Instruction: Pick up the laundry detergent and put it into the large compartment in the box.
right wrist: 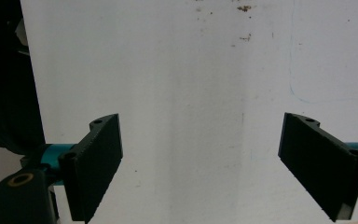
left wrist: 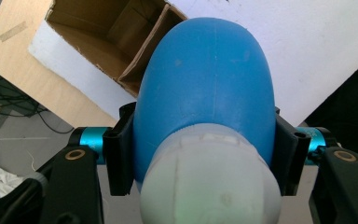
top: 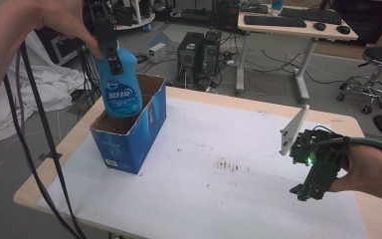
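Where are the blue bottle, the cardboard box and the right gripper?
bottle [top: 122, 94], high view, on its label.
box [top: 129, 144], high view, on its blue front wall.
right gripper [right wrist: 200, 158], right gripper view, midway between its open jaws.

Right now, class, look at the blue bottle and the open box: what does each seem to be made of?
Blue bottle: probably plastic, smooth and matt, with a printed label and a pale cap.
Box: cardboard, going by its raw brown inside and folded flaps; the outside is printed blue, slightly glossy.
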Available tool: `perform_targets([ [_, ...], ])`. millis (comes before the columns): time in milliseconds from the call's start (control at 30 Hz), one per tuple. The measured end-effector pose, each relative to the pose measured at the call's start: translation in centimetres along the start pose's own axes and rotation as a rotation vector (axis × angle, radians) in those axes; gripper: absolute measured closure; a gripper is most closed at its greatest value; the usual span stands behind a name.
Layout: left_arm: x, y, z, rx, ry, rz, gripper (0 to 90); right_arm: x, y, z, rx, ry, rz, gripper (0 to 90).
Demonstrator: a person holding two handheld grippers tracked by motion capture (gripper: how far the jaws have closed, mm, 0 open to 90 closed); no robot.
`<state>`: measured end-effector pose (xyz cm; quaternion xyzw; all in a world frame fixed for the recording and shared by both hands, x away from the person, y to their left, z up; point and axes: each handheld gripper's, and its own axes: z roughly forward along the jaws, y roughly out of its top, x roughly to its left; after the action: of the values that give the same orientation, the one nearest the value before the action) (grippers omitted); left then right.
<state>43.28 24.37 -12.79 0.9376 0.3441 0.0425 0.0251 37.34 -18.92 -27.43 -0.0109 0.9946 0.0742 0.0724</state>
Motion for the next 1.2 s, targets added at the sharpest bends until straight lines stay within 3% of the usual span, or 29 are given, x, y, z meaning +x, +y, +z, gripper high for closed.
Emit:
perform_targets([
  [1200,0.0,-0.8,6.7,0.008,-0.017,0.009,37.6,0.0,0.4,0.6,0.006,-0.001,-0.008,12.8],
])
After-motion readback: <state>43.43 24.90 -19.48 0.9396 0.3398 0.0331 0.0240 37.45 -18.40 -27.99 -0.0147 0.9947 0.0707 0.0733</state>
